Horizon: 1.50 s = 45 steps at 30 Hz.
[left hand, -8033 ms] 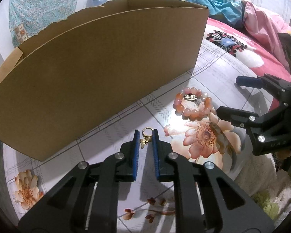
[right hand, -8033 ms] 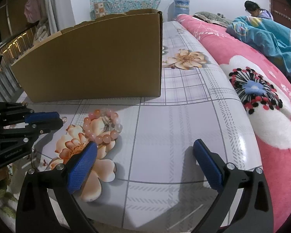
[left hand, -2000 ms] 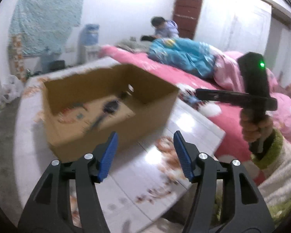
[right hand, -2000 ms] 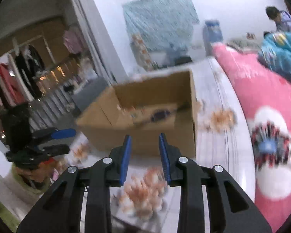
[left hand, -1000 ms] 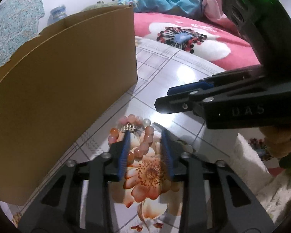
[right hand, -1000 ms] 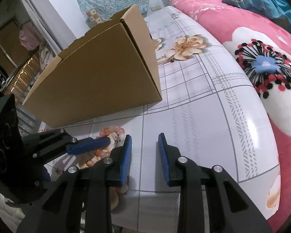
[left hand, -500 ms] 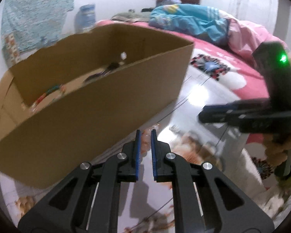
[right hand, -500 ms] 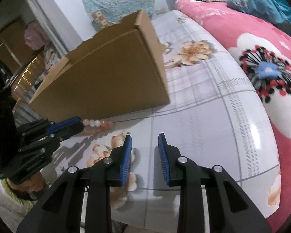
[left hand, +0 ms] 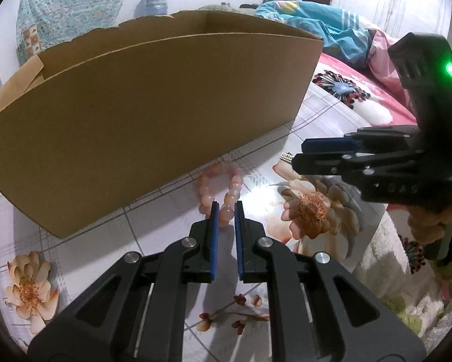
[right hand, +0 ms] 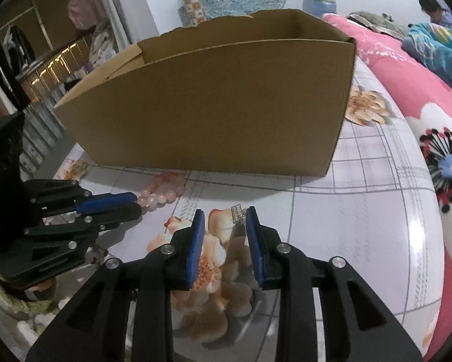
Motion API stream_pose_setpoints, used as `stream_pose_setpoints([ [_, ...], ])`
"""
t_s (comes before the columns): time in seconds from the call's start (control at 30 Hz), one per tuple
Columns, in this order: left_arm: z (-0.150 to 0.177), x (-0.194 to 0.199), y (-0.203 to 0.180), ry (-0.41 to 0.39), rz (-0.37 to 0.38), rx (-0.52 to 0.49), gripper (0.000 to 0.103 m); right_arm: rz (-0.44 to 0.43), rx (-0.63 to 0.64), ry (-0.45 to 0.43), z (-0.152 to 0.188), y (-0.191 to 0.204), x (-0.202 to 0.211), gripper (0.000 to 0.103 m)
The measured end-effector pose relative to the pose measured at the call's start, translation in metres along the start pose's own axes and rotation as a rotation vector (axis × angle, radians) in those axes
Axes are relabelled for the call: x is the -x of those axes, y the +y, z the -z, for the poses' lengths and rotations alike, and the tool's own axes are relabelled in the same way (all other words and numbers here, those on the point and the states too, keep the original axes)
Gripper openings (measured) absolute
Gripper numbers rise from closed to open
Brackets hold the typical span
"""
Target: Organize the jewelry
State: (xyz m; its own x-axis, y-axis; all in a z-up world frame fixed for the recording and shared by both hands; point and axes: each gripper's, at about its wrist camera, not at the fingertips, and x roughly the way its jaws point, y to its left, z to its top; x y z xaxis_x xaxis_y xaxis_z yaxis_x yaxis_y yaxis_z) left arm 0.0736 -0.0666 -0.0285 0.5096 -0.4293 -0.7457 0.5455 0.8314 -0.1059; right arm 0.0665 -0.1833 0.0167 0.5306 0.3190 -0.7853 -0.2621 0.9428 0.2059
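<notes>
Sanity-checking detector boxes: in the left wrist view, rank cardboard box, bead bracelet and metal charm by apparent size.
1. cardboard box, by far the largest
2. bead bracelet
3. metal charm, tiny and partly hidden behind the right gripper

Matt brown cardboard box [left hand: 153,114] on a glossy floral plastic-covered worktop [right hand: 361,211]; polished pink bead bracelet [left hand: 222,187]; blue ribbed fingers [right hand: 197,241].

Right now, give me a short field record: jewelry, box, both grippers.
bead bracelet: on the table by the cardboard box's front wall, one end between the left pads
silver charm: on the table, apart from the bracelet
cardboard box: open-topped, upright
left gripper: shut on the bracelet
right gripper: partly open, empty, charm just ahead
</notes>
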Motion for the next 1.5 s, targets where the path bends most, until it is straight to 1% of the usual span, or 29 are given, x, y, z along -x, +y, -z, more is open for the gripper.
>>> stream_pose_setpoints([
  [0.1,0.002,0.001,0.003,-0.004,0.002,0.002,0.009,0.024,0.023,0.011,-0.003,0.000,-0.006,0.028],
  [0.17,0.004,0.000,0.005,0.001,0.005,0.009,0.009,0.037,0.037,0.025,-0.004,0.002,-0.009,0.023],
  [0.23,0.006,-0.002,0.007,0.010,0.011,0.021,0.009,0.061,0.060,0.033,-0.004,0.005,-0.013,0.020],
  [0.33,0.007,-0.002,0.009,0.003,0.018,0.028,0.009,0.100,0.091,0.042,-0.006,0.009,-0.015,0.014],
  [0.43,0.007,-0.001,0.010,-0.001,0.020,0.030,0.009,0.094,0.079,0.056,-0.007,0.008,-0.016,0.005],
  [0.53,0.007,0.000,0.011,-0.003,0.023,0.033,0.009,0.086,0.062,0.060,-0.007,0.004,-0.015,0.004],
  [0.7,0.007,0.000,0.011,-0.003,0.023,0.034,0.009,0.063,0.018,0.055,-0.003,-0.002,-0.006,0.003],
  [0.9,0.007,0.000,0.011,-0.004,0.023,0.038,0.009,0.028,-0.051,0.018,-0.001,-0.016,0.016,0.003],
  [1.17,0.007,0.000,0.012,-0.002,0.019,0.044,0.009,-0.122,-0.177,-0.066,-0.008,-0.029,0.040,0.003],
  [1.3,0.007,0.000,0.012,-0.001,0.019,0.045,0.009,-0.165,-0.195,-0.092,-0.011,-0.029,0.046,0.003],
  [1.5,0.005,-0.001,0.011,0.012,0.012,0.042,0.009,-0.176,-0.203,-0.098,-0.011,-0.027,0.046,0.003],
])
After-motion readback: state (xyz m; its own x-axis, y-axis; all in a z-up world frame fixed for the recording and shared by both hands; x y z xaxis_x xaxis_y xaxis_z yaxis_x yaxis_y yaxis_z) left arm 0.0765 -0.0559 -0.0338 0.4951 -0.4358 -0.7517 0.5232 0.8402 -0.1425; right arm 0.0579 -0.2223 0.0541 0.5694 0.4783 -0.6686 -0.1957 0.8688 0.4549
